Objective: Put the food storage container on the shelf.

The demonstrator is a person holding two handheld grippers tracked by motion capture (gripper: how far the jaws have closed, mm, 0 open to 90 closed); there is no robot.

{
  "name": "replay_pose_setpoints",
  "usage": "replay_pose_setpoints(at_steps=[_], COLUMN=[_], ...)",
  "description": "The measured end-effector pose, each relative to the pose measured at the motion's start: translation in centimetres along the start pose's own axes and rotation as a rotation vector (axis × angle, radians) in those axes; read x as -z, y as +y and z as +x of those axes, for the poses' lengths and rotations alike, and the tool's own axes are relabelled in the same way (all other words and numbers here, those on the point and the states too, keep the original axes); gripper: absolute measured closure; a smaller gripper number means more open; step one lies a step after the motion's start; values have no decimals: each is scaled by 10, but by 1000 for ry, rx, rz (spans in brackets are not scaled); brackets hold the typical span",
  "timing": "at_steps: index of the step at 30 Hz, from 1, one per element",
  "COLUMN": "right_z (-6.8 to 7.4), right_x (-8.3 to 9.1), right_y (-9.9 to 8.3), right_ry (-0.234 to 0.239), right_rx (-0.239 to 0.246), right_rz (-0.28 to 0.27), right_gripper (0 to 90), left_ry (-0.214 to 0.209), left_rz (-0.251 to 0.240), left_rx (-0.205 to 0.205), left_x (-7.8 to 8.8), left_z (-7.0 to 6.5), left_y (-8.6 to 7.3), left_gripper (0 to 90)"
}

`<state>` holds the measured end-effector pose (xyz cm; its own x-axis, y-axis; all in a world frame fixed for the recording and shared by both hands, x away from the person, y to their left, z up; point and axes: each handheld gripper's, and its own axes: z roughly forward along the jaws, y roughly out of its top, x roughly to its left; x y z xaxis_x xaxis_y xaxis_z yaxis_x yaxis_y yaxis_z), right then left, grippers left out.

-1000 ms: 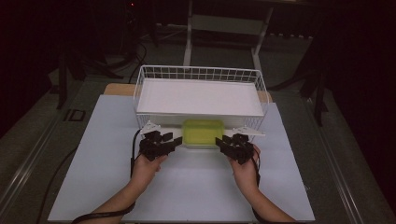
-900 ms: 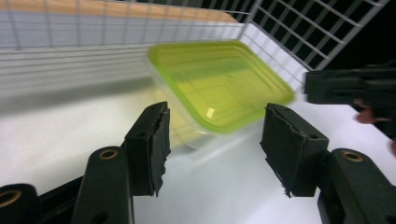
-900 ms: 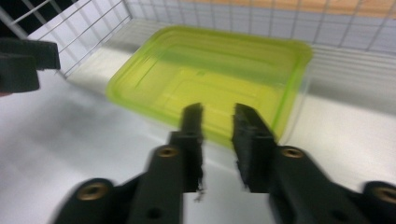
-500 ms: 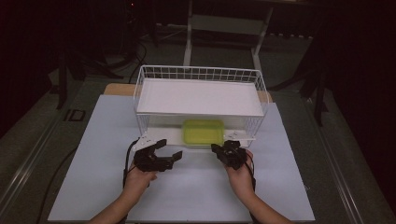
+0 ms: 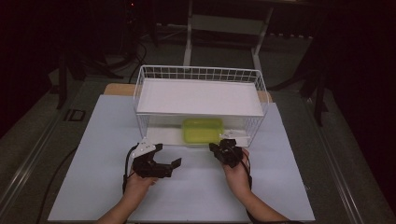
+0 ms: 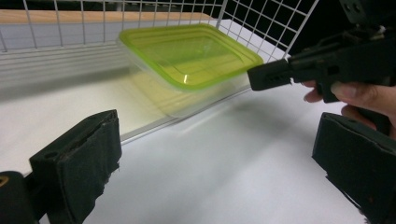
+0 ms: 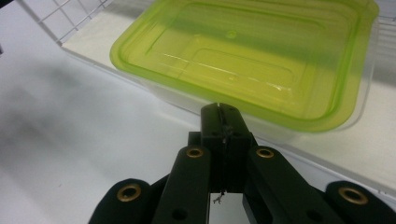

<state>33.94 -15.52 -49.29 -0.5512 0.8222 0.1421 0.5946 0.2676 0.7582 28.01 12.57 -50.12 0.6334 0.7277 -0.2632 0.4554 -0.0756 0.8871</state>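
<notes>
1. Container [image 5: 202, 130]: clear rectangular box with a yellow-green lid, lying flat on the lower level of the white wire rack [image 5: 201, 73], at its open front, roughly centred. Lid on. Nothing rests on top of it.
2. Right gripper [image 5: 224, 150]: jaws pressed fully together, nothing between them. In the right gripper view the closed tips sit just in front of the container's near edge [image 7: 243, 60]; I cannot tell whether they touch it. In the high view the gripper lies just before the rack's front edge, at the container's right corner.
3. Left gripper [image 5: 170, 157]: jaws spread wide and have just been opening; nothing between them. In the left gripper view the two black pads [image 6: 79, 158] frame bare white surface, with the container [image 6: 187, 56] ahead and apart from them, and the right gripper's closed tips [image 6: 275, 74] close beside its corner.
4. Rack: a white sheet covers the upper shelf [image 5: 198, 95]; the container sits beneath it.
5. Surface [image 5: 93, 154]: a white sheet carries the rack and both hands; forearms enter from the bottom edge.
</notes>
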Motion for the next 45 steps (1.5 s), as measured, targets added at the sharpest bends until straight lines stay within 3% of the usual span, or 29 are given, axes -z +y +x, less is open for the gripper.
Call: replay_pose_setpoints(at_steps=[6,28,33,45], right_z=[-4,5,3,5], right_x=[-11,-51,-57,-66], right_y=[4,27,33,40], right_ry=[6,-4,-16,-15], right_rx=[-52,-54,-83,-81], right_rz=[10,-10,-10,-3], right_gripper=[899,899,899,899], left_ry=[-8,-3,-7,-11], left_rz=[-12,-31,-30,-29], left_rx=[-17,-23,-25,-33], left_x=[-1,1,1,2], left_z=[-2,1,1,1], left_y=[0,0,0,0], left_gripper=[19,19,19,19])
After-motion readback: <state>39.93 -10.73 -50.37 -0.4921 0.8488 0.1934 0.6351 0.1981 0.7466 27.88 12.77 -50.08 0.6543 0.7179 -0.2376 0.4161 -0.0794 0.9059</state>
